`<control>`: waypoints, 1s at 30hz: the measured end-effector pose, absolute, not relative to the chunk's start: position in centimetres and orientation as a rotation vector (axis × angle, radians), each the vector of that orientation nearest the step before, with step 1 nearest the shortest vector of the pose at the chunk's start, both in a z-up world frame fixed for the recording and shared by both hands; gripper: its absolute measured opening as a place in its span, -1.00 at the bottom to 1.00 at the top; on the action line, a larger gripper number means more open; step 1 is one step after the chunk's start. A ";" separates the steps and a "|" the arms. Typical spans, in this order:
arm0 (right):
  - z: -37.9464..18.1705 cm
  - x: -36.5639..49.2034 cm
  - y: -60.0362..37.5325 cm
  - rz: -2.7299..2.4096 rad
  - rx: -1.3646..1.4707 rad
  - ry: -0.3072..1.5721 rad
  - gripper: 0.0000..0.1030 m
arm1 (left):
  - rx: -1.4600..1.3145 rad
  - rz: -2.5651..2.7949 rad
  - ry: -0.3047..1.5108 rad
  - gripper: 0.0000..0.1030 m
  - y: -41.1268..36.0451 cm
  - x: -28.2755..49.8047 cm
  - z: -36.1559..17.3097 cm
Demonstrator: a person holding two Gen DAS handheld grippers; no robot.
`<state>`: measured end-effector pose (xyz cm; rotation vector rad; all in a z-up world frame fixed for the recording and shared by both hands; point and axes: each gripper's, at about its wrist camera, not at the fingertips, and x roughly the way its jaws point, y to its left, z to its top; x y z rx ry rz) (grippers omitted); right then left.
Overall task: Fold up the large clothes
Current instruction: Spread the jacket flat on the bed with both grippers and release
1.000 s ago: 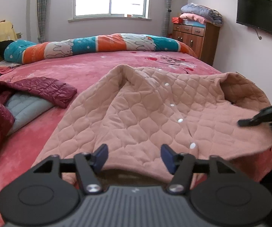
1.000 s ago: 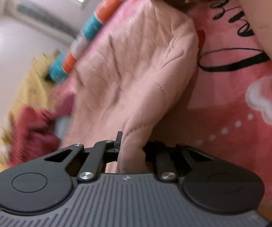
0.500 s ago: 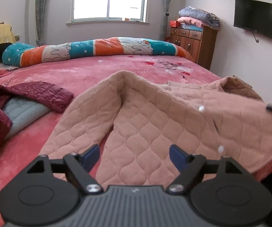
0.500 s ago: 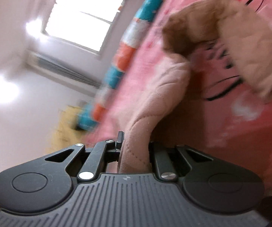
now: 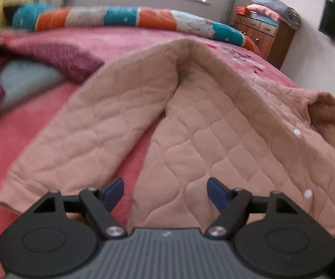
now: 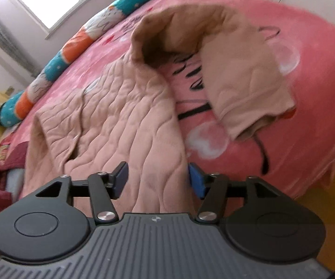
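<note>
A peach quilted jacket point(image 5: 214, 125) with white snap buttons lies spread on the pink bed point(image 5: 28, 125). One sleeve point(image 5: 83, 137) runs toward the near left. My left gripper point(image 5: 165, 191) is open and empty, just above the jacket's near hem. In the right wrist view the jacket point(image 6: 121, 116) lies flat, its other sleeve point(image 6: 244, 76) bent over to the right. My right gripper point(image 6: 157, 179) is open, with the jacket's front edge lying between the fingers, not gripped.
A maroon padded garment point(image 5: 58, 55) with grey lining lies at the left of the bed. A striped teal and orange bolster point(image 5: 130, 18) lies along the far side. A wooden dresser point(image 5: 265, 34) stands at the back right. The bed's edge point(image 6: 318, 162) drops off at the right.
My right gripper has opened and let go of the jacket's edge, which now lies on the bed. My left gripper has opened wider and moved back toward the hem.
</note>
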<state>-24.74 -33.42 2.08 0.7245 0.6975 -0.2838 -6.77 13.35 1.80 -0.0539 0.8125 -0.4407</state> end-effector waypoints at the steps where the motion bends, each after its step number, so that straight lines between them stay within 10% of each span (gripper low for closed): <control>1: 2.3 -24.6 -33.3 -0.297 0.711 0.684 0.62 | -0.082 -0.448 0.831 0.50 13.2 -6.3 1.3; 5: 3.5 -24.5 -32.4 -0.297 0.668 0.620 0.91 | -0.107 -0.422 0.844 0.27 12.0 -5.3 0.3; 7: 4.0 -24.1 -31.6 -0.283 0.634 0.595 0.92 | -0.113 -0.423 0.848 -0.47 11.6 -5.1 0.4; 10: 4.5 -22.5 -30.0 -0.261 0.586 0.576 0.95 | -0.088 -0.418 0.850 -0.78 11.3 -5.6 1.4; 30: 2.3 -9.6 -20.9 0.087 0.296 0.515 1.00 | -0.160 -0.483 0.944 -0.82 12.7 -13.1 3.9</control>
